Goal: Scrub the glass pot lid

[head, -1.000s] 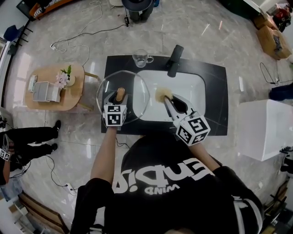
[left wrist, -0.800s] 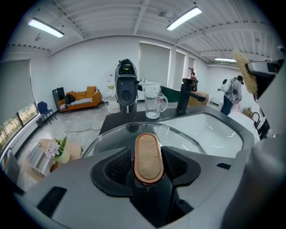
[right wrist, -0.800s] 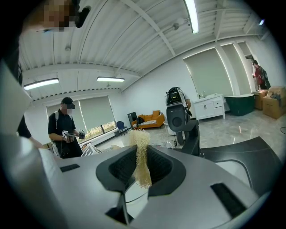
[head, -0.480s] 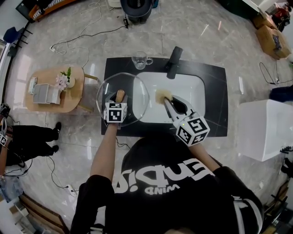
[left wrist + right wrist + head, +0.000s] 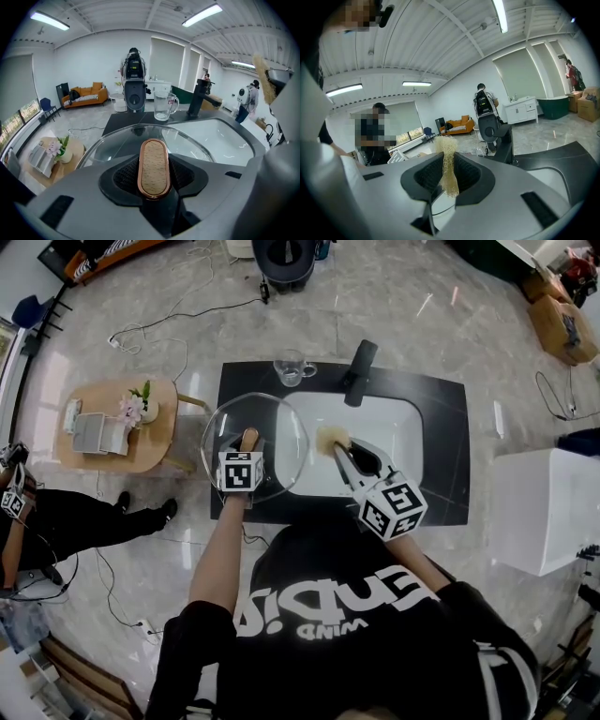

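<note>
Both forearms reach out from the near side over a black surface with a white sink, standing on a marble floor. The left claw, angled downward, has just been closing and now clasps the wooden handle of the glass lid. The handle's long axis runs near to far, and the lid sits dome-up at the surface's left edge. The right claw pinches a pale fibre scrubber over the sink. At the far edge are a glass mug and a black faucet.

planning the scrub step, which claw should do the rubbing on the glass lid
Right. The right claw is pinching the fibrous scrubber beside the glass lid; the left claw, jaws just closing on the lid's wooden handle, has to steady it.
</note>
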A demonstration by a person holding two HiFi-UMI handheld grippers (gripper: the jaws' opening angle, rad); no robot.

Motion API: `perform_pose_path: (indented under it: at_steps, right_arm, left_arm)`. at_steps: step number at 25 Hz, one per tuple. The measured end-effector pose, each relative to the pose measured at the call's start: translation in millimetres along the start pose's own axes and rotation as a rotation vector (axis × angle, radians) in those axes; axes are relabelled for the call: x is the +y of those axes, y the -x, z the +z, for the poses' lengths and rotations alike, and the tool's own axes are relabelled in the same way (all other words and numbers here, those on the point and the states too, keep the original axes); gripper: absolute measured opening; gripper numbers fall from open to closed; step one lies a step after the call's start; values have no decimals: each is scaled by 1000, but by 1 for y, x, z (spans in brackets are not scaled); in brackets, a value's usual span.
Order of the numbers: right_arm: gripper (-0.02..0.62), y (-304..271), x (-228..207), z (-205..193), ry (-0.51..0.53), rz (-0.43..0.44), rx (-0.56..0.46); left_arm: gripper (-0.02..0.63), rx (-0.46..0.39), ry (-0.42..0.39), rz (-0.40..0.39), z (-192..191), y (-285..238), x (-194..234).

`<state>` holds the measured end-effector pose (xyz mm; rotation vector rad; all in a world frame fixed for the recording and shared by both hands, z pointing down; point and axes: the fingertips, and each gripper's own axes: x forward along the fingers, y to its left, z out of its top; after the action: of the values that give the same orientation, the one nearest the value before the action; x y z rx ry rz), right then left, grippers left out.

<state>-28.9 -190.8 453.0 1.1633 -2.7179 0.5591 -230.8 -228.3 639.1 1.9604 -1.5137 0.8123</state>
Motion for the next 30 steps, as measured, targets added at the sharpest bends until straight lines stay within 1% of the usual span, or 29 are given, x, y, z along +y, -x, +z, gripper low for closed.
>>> perform_pose_path:
  at_steps: [3, 5, 7, 10, 17, 21, 24, 26, 30]
  right_arm:
    - [58, 1, -4, 2, 1, -5, -3]
    - [58, 2, -9, 3, 2, -12, -3]
    - [58, 3, -13, 3, 1, -18, 0]
    - [58, 1, -15, 2, 0, -17, 5]
    - [58, -5, -8, 2, 8, 12, 8]
    - [58, -5, -7, 3, 11, 17, 2]
    - [58, -1, -7, 6, 12, 11, -6]
    - [58, 2, -9, 8, 11, 1, -12]
    - [58, 9, -22, 9, 1, -32, -24]
  left_arm:
    - [176, 19, 10, 11, 0, 2, 1]
    - [176, 28, -3, 23, 0, 3, 1]
    - [176, 28, -6, 35, -1, 5, 0]
    - [176, 18, 10, 45, 0, 15, 1]
    - [177, -81, 25, 44, 34, 56, -2]
    - [176, -142, 56, 22, 49, 76, -7]
    - [176, -193, 136, -17, 55, 88, -9]
    - [178, -232, 223, -61, 58, 98, -8]
    - [178, -308, 395, -178, 65, 111, -11]
